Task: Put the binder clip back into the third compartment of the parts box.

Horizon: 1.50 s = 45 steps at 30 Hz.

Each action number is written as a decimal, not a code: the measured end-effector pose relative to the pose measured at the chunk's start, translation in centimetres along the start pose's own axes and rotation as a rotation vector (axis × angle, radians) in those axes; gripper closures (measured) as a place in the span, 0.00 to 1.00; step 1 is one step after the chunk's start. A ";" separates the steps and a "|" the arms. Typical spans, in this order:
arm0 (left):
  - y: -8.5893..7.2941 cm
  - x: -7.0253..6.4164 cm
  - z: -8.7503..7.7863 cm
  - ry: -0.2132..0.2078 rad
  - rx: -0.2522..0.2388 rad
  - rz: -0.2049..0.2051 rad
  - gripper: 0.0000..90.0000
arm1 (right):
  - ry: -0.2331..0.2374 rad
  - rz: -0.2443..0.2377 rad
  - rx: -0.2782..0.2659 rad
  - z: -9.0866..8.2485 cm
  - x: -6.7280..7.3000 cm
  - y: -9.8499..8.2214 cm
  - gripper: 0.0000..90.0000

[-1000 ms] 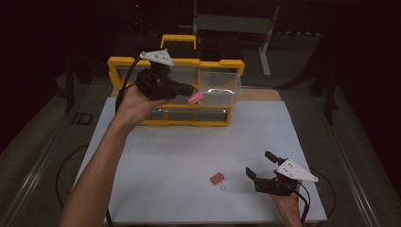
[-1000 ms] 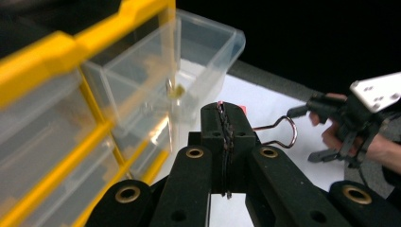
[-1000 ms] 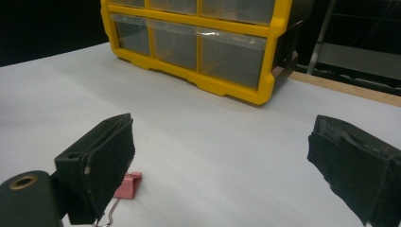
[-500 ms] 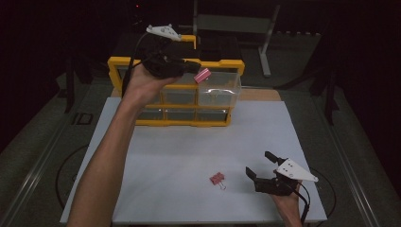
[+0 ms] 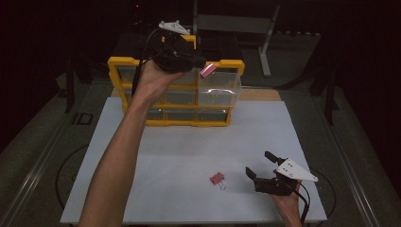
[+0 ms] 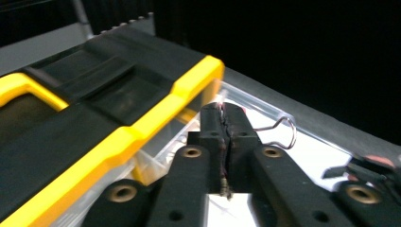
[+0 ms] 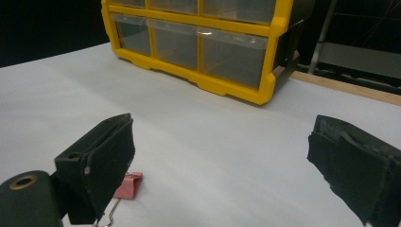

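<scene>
The left tool (image 5: 204,65) pinches a light, stiff pink binder clip (image 5: 207,71) by its wire handle above the open drawer (image 5: 220,92); the right tool (image 5: 261,165) gapes empty.

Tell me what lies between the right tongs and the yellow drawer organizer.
Bare white tabletop, seen in the high view; the loose pink binder clip sits beside the right tongs, off that stretch toward the yellow drawer organizer.

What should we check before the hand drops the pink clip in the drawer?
1. Left gripper pinches the pink clip: ok.
2. Clip is over the open clear drawer: ok.
3. Drawer stays pulled out of the yellow organizer: ok.
4. Jaws have just been opening a little, clip between them: cannot tell if the hold is firm.
5. Right gripper open beside the second clip: ok.
</scene>
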State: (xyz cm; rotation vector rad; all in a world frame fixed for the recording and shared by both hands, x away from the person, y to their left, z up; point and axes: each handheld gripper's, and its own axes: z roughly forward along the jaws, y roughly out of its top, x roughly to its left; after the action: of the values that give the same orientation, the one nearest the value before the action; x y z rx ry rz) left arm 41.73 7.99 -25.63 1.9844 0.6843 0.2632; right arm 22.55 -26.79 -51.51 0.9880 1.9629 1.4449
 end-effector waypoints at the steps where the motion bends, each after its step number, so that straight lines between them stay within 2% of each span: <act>1: -0.1 0.0 0.1 0.017 0.001 -0.003 0.73 | -0.002 -0.002 -0.001 0.0 0.0 0.0 0.08; 2: -0.2 -0.1 0.2 0.060 0.009 0.005 0.57 | -0.003 -0.002 -0.002 -0.1 -0.1 0.0 0.08; 3: -0.4 0.0 0.2 0.083 0.022 -0.001 0.43 | -0.004 0.001 -0.004 -0.1 -0.1 0.0 0.08; 5: -0.7 0.1 0.2 0.114 0.037 -0.010 0.23 | -0.005 0.004 -0.004 -0.2 -0.2 0.0 0.08; 9: -1.5 0.0 -0.2 0.136 0.049 -0.004 0.13 | -0.005 0.002 -0.002 -0.2 -0.1 0.0 0.08; 13: -3.0 -0.7 -0.1 0.132 0.075 0.024 0.10 | -0.004 0.007 -0.002 -0.1 -0.1 0.0 0.08; 23: -7.0 -3.0 0.6 0.115 0.115 0.087 0.11 | -0.004 -0.002 -0.003 -0.1 0.0 0.0 0.08; 24: -7.0 -3.0 0.6 0.115 0.115 0.087 0.11 | -0.004 -0.002 -0.003 -0.1 0.0 0.0 0.08; 25: -7.9 -3.6 0.8 0.106 0.118 0.090 0.11 | -0.005 -0.005 -0.004 -0.1 0.0 0.0 0.08; 29: -9.3 -4.3 1.3 0.098 0.136 0.102 0.11 | -0.003 -0.005 -0.001 -0.1 0.0 0.0 0.08; 30: -9.3 -4.3 1.3 0.098 0.136 0.102 0.11 | -0.003 -0.005 -0.001 -0.1 0.0 0.0 0.08; 40: -13.1 -5.7 3.1 0.077 0.157 0.103 0.09 | -0.005 -0.005 -0.001 -0.1 0.0 0.0 0.08; 45: -14.4 -6.2 3.8 0.071 0.167 0.103 0.09 | -0.004 -0.004 -0.001 -0.1 0.0 0.0 0.08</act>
State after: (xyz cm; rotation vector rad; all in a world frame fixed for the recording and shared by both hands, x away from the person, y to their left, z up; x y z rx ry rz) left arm 33.34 6.81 -39.32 2.1817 0.6679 0.3501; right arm 22.46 -26.80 -51.45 0.9850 1.9605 1.4403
